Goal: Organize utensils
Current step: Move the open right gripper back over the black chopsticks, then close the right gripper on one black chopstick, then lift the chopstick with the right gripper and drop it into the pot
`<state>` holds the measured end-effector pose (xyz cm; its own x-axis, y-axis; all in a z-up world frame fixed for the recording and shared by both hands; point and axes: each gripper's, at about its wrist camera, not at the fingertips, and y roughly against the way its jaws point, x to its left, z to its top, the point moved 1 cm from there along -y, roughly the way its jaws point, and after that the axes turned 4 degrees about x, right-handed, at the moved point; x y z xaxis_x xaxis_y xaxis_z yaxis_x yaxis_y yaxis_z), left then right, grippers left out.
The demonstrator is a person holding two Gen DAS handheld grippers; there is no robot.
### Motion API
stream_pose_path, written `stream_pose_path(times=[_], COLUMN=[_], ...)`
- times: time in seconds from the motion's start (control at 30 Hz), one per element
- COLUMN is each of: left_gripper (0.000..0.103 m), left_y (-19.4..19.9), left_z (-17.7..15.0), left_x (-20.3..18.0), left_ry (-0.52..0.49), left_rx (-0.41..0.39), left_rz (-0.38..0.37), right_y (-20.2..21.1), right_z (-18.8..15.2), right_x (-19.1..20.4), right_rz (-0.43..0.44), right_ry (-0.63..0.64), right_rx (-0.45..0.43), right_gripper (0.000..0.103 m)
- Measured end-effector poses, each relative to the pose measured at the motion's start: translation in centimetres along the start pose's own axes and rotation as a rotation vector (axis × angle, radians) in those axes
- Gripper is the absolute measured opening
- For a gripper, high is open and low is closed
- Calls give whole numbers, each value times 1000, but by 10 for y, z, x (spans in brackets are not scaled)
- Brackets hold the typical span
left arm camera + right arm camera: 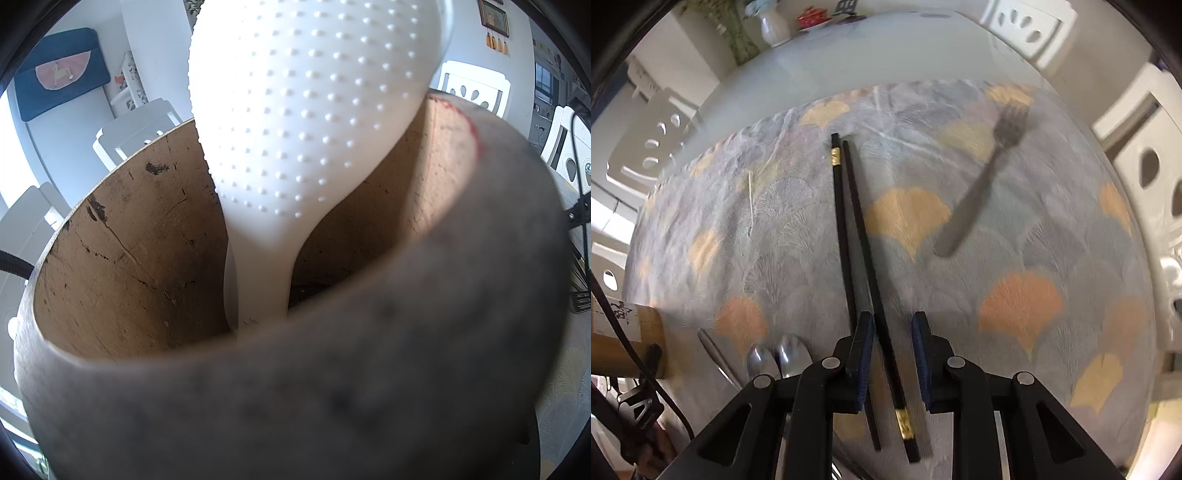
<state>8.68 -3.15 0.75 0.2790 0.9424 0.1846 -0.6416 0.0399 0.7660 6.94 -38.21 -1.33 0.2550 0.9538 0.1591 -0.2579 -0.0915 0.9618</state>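
Rice paddle (295, 122) stowed in holder (122, 236). Chopsticks (860, 258), fork (982, 181), spoons (779, 356) pending. Right gripper (892, 354) straddles chopsticks, pads apparently not pinching. Left gripper state indeterminate.

two chopsticks (849, 229), one fork (986, 184), two spoons (779, 356)

We are looking through two fisheye lenses that are bending straight lines and leaving dark corners. In the left wrist view, daylight is pouring in from the windows behind, blowing out the top of the white rice paddle (303, 110) and throwing a bright patch on the inner wall of the brown holder (122, 266), whose near rim is sitting far out of focus. In the right wrist view, soft even light is falling on the tablecloth (775, 221); the chopsticks (849, 221) are showing sharp while the fork (982, 184) is smearing with motion blur.
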Motion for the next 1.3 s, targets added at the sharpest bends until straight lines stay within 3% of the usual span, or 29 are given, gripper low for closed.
stream_pose_path(times=[0.13,0.23,0.3,0.33,0.43,0.47,0.5,0.53,0.8,1.03,1.3], left_gripper=[103,103,103,103,103,103,103,103,103,103,103], left_y=[0,0,0,0,0,0,-1,-1,0,0,0], left_z=[0,0,4,4,4,4,4,5,4,4,4], left_x=[0,-1,0,-1,-1,-1,-1,-1,-3,-4,-5], left_ry=[-1,-4,-4,-5,-6,-6,-6,-6,-5,-6,-6], left_rx=[0,-1,-1,-1,-1,-1,-1,-1,-1,-1,-1], left_rz=[1,6,7,7,8,8,8,8,8,9,9], right_y=[-8,-14,-18,-20,-22,-22,-22,-20,1,76,166], right_z=[18,32,40,44,54,56,59,59,55,28,17], right_x=[11,21,28,30,34,36,38,38,26,25,55], right_rz=[-30,-62,-70,-75,-91,-90,-92,-95,-26,100,128], right_ry=[56,109,144,158,175,177,180,187,91,108,143], right_rx=[17,35,48,52,45,36,26,16,-30,-237,-514], right_gripper=[23,34,47,48,42,31,13,5,5,5,5])
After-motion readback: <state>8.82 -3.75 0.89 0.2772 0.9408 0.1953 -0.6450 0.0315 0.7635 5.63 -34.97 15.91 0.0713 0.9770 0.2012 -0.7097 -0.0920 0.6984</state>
